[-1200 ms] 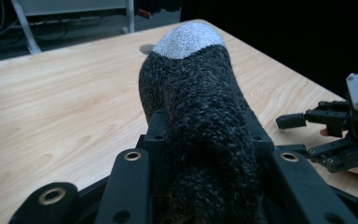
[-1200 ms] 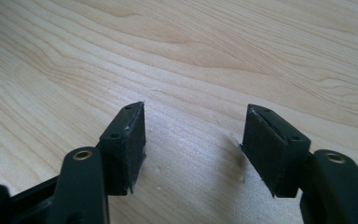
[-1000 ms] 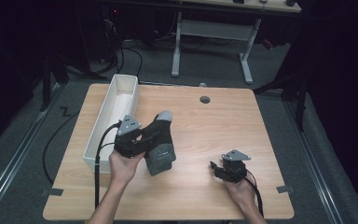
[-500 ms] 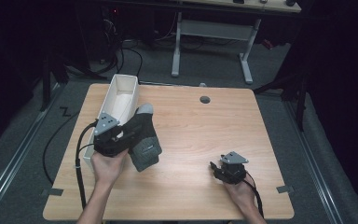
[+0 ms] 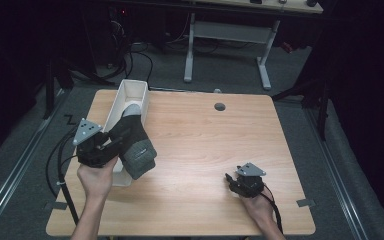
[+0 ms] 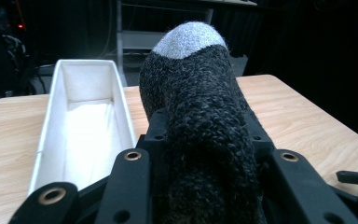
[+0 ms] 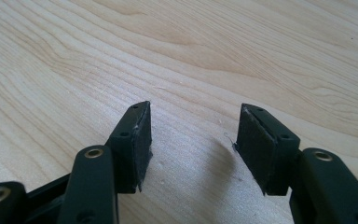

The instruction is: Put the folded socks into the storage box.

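While clamping a sock, left tool lifts

Lab: dark curtains, cables, test table

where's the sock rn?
High view, table's left side: the dark sock is clamped in the left gripper, its grey toe over the white bin.

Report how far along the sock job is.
Done: the left tongs are clamped on the dark sock and carry it off the table, beside the white bin. In hand: the sock's grey toe points toward the bin's far end. Left: the sock is not yet in the bin, which looks empty. The right tongs rest open, holding nothing.
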`<state>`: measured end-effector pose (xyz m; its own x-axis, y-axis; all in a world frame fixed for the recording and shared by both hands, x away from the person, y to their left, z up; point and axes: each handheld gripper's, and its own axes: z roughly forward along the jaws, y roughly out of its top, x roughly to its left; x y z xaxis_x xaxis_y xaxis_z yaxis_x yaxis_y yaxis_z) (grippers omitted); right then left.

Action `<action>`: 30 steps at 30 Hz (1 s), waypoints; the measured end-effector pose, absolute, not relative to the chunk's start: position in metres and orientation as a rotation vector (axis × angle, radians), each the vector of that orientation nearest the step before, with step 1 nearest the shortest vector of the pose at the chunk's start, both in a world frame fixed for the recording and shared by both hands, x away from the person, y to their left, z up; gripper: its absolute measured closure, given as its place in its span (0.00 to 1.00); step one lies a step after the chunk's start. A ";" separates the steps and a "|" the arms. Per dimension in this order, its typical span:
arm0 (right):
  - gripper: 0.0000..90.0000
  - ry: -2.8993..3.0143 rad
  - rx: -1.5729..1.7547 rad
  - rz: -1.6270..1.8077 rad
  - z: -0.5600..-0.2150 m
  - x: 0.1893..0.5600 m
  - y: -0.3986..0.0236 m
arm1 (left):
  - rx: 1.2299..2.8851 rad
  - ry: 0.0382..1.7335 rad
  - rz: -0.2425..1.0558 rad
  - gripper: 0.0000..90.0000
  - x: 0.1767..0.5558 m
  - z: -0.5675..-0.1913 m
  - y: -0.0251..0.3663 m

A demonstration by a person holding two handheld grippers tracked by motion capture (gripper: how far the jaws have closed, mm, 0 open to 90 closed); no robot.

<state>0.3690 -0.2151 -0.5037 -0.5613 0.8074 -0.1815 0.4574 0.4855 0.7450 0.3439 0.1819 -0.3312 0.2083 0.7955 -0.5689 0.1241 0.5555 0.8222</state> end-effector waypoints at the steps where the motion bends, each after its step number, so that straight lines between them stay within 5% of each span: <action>1: 0.50 2.215 1.040 0.891 -0.504 0.369 -0.215 | 0.899 1.304 0.575 0.71 0.344 -0.332 0.183; 30: 0.53 2.200 1.000 0.865 -0.504 0.366 -0.213 | 0.849 1.433 0.841 0.71 0.354 -0.376 0.224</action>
<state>0.3658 -0.2128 -0.5042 -0.5599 0.7974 -0.2250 0.4307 0.5121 0.7432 0.3545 0.2238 -0.3762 -0.0233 0.8822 -0.4702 0.0194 0.4707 0.8821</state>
